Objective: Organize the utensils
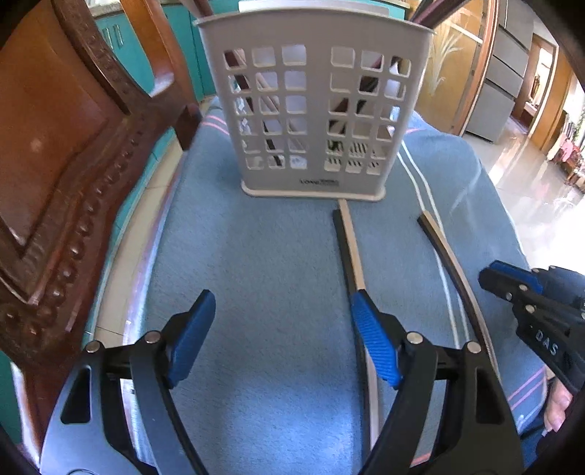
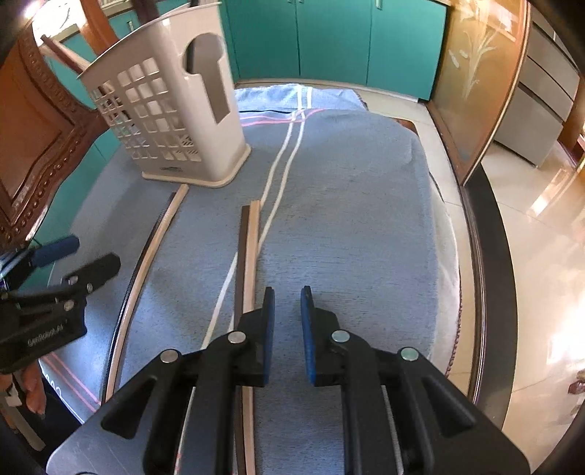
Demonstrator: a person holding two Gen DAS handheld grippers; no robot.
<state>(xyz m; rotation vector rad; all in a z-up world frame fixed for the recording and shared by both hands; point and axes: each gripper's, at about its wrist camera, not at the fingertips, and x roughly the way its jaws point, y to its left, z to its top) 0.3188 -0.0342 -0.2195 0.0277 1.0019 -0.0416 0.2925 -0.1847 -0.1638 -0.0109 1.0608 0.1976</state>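
A pale slotted utensil holder (image 1: pixel 314 109) (image 2: pixel 172 109) stands upright on a blue towel (image 1: pixel 256 255), with dark handles (image 1: pixel 431 14) poking out of its top. Two long thin sticks, dark on one side and pale on the other, lie on the towel. One stick (image 1: pixel 349 248) (image 2: pixel 161 234) reaches to the holder's base. The other stick (image 1: pixel 446 252) (image 2: pixel 248 248) lies to its right. My left gripper (image 1: pixel 281 297) (image 2: pixel 87 255) is open wide above the towel, its right finger (image 1: pixel 369 329) over the first stick. My right gripper (image 2: pixel 287 292) (image 1: pixel 490 277) is shut with nothing in it, just right of the second stick.
A carved wooden chair back (image 1: pixel 55 146) rises close on the left. Teal cabinets (image 2: pixel 329 36) stand behind the table. The table's dark rim (image 2: pixel 486 255) curves along the right, with shiny floor tiles (image 2: pixel 541 219) beyond. A person's hand (image 1: pixel 555 405) holds the right gripper.
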